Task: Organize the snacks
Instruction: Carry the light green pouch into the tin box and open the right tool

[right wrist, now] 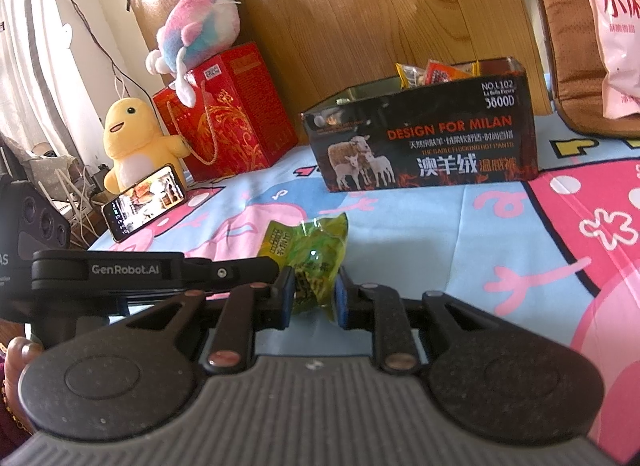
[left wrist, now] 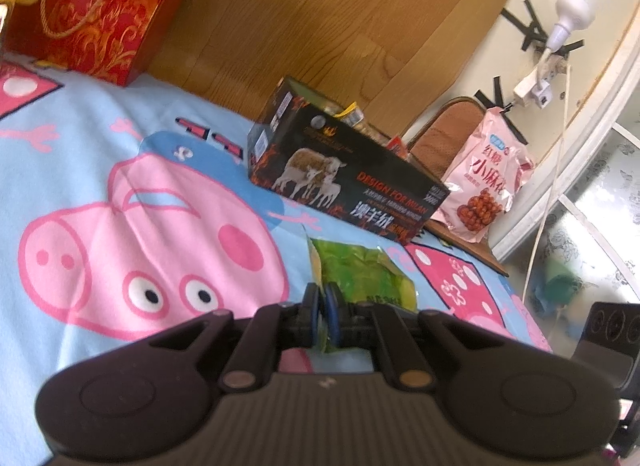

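Note:
A green snack packet (left wrist: pixel 362 278) lies on the pig-print blanket, in front of an open black box (left wrist: pixel 344 169) that holds several snack packs. My left gripper (left wrist: pixel 325 308) is shut on the packet's near edge. In the right wrist view the same green packet (right wrist: pixel 310 254) sits between the blue pads of my right gripper (right wrist: pixel 314 292), which close on its sides. The left gripper's body (right wrist: pixel 152 268) comes in from the left beside it. The black box (right wrist: pixel 424 137) stands just beyond, with snack packs (right wrist: pixel 436 73) sticking out of it.
A large pink snack bag (left wrist: pixel 484 181) leans on a brown cushion (left wrist: pixel 444 133) right of the box. A red gift bag (right wrist: pixel 228 109), plush toys (right wrist: pixel 136 137) and a phone (right wrist: pixel 144 199) stand at the far left. The wooden headboard (right wrist: pixel 380 13) is behind.

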A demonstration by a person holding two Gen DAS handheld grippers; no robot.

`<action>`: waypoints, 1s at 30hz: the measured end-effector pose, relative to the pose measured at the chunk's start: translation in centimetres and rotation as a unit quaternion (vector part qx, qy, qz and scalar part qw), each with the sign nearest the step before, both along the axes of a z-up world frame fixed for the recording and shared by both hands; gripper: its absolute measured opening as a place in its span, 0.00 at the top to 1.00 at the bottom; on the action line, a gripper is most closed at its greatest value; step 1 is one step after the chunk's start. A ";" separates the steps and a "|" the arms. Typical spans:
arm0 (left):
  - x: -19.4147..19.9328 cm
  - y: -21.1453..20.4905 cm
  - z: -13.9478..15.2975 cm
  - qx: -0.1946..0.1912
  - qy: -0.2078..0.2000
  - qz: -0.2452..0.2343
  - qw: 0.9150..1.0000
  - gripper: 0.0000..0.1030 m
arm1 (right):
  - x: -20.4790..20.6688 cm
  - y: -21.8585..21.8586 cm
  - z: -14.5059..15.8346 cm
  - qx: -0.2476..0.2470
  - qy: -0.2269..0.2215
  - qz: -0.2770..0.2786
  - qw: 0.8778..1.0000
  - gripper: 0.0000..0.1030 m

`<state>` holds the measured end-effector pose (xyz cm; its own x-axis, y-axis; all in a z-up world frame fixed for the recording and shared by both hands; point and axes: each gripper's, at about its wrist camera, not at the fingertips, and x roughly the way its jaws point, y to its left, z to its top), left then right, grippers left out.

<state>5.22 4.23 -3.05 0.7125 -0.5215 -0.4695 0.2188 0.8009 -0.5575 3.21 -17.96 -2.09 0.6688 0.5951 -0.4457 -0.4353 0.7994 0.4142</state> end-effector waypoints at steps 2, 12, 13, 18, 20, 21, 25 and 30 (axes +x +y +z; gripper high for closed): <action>0.0 0.0 0.1 -0.003 -0.001 -0.003 1.000 0.95 | -0.2 -0.2 0.1 0.005 -0.009 -0.001 1.000 0.78; 5.3 -0.8 7.5 -0.003 -0.075 -0.015 0.997 0.95 | 2.8 -2.2 5.3 0.057 -0.070 -0.016 0.996 0.80; 6.7 -1.1 8.2 0.007 -0.084 -0.013 0.996 0.95 | 3.8 -2.3 6.2 0.053 -0.078 -0.018 0.995 0.80; 13.9 -2.7 8.6 0.052 -0.056 -0.005 0.997 0.92 | 10.6 -1.5 8.4 0.004 -0.091 -0.027 0.995 0.79; 15.6 -3.3 8.0 0.076 -0.043 0.008 0.996 0.87 | 13.4 -1.0 7.9 -0.026 -0.070 -0.033 0.997 0.72; 16.1 -3.5 7.7 0.086 -0.037 0.013 0.995 0.85 | 14.5 -0.9 7.4 -0.043 -0.063 -0.043 0.996 0.69; 15.3 -3.0 8.1 0.079 -0.058 0.024 0.995 0.79 | 15.3 -1.8 6.5 -0.057 -0.062 -0.082 0.993 0.54; 11.7 -2.1 9.3 0.069 -0.074 0.036 0.994 0.76 | 11.9 -4.8 6.7 -0.001 -0.075 -0.130 0.989 0.49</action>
